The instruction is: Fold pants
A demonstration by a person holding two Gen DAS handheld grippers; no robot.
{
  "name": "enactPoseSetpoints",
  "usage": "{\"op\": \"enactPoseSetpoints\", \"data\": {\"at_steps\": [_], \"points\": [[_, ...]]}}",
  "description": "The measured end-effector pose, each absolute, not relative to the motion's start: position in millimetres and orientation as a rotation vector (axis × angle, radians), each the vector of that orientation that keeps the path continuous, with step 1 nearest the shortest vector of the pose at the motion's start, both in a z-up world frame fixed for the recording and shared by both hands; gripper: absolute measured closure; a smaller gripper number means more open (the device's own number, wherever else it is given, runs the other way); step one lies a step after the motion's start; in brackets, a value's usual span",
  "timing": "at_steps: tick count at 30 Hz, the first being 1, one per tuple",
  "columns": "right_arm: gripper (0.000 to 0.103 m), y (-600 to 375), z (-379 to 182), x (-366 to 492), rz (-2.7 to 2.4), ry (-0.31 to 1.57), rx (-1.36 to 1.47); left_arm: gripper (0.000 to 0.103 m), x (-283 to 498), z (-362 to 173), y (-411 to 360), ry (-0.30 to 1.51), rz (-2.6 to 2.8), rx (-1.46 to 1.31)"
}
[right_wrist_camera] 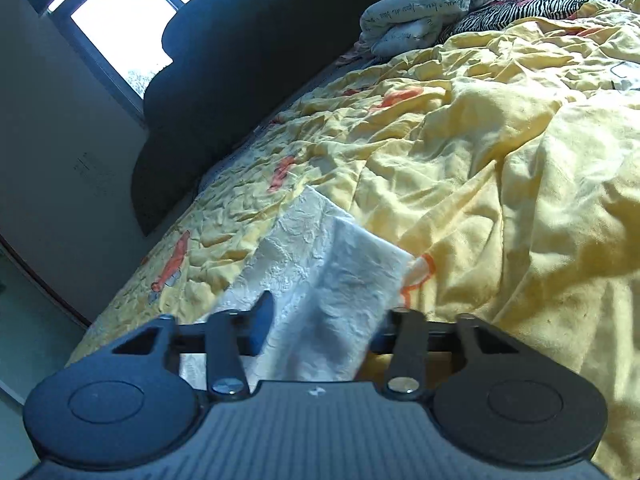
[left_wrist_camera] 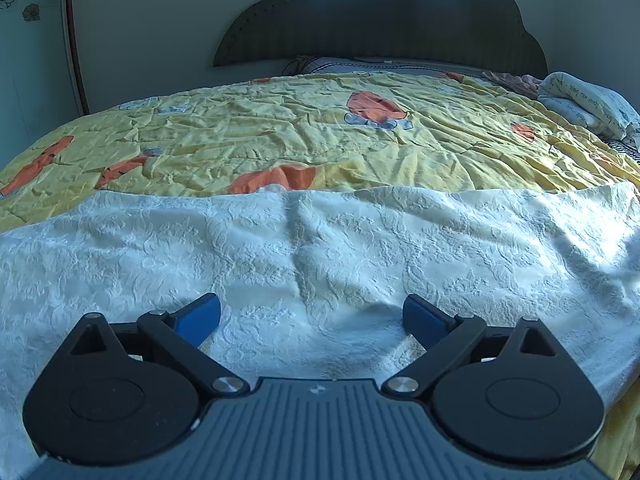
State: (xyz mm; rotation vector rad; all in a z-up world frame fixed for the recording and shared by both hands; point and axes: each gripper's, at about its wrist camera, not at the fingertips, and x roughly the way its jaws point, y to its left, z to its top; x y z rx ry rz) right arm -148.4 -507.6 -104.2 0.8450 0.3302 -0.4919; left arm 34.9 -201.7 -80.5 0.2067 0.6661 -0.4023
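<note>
My left gripper (left_wrist_camera: 311,317) hangs with its jaws spread wide just above the white textured pants (left_wrist_camera: 320,248), which lie flat across the near edge of the bed, over the yellow bedspread (left_wrist_camera: 320,132). My right gripper (right_wrist_camera: 326,320) is drawn in around a bunched end of the pants (right_wrist_camera: 320,276), pinching the cloth between its fingers. A dark headboard (left_wrist_camera: 380,28) stands at the far end.

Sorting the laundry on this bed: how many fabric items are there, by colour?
White textured pants: 1
Yellow bedspread: 1
White bundle with writing: 1
Zebra-striped cloth: 1
Total: 4
</note>
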Motion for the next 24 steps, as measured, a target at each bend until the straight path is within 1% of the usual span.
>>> {"op": "enactPoseSetpoints", "data": {"at_steps": [2, 3, 4, 6, 8, 10, 11, 13, 15, 17, 21, 24], "points": [[0.083, -510.3, -106.1, -151.2, -0.473, 0.317, 0.861, 0.010, 35.4, -76.7, -201.8, 0.671, -0.411, 0.214], [0.084, -509.3, -104.6, -151.1, -0.475, 0.323, 0.843, 0.017, 35.4, -72.3, -202.1, 0.673, -0.425, 0.213], [0.084, -506.1, -101.2, -150.0, -0.483, 0.335, 0.801, 0.018, 35.8, -66.5, -202.6, 0.670, -0.440, 0.206], [0.085, -492.9, -88.8, -144.4, -0.509, 0.364, 0.663, 0.017, 38.6, -52.5, -204.2, 0.669, -0.488, 0.159], [0.085, -459.5, -67.6, -131.8, -0.552, 0.412, 0.377, 0.016, 45.5, -39.5, -206.3, 0.700, -0.573, 0.080], [0.085, -419.6, -53.8, -120.4, -0.547, 0.436, 0.119, 0.016, 60.3, -29.9, -208.3, 0.798, -0.708, -0.088], [0.085, -402.4, -49.5, -115.6, -0.519, 0.440, 0.034, 0.015, 68.0, -28.9, -207.9, 0.854, -0.772, -0.180], [0.085, -375.0, -46.4, -108.3, -0.466, 0.442, -0.085, 0.010, 81.7, -32.3, -209.6, 0.968, -0.895, -0.385], [0.086, -358.2, -48.5, -103.0, -0.446, 0.448, -0.160, 0.005, 91.4, -40.3, -224.7, 1.083, -0.996, -0.529], [0.086, -350.6, -49.3, -99.8, -0.423, 0.446, -0.175, 0.005, 96.1, -48.6, -242.2, 1.150, -1.032, -0.586], [0.086, -330.4, -47.5, -105.8, -0.351, 0.429, -0.211, 0.005, 103.3, -59.9, -274.9, 1.195, -1.044, -0.571], [0.086, -308.3, -47.7, -112.7, -0.286, 0.424, -0.294, 0.006, 110.0, -66.6, -283.5, 1.215, -1.026, -0.583]]}}
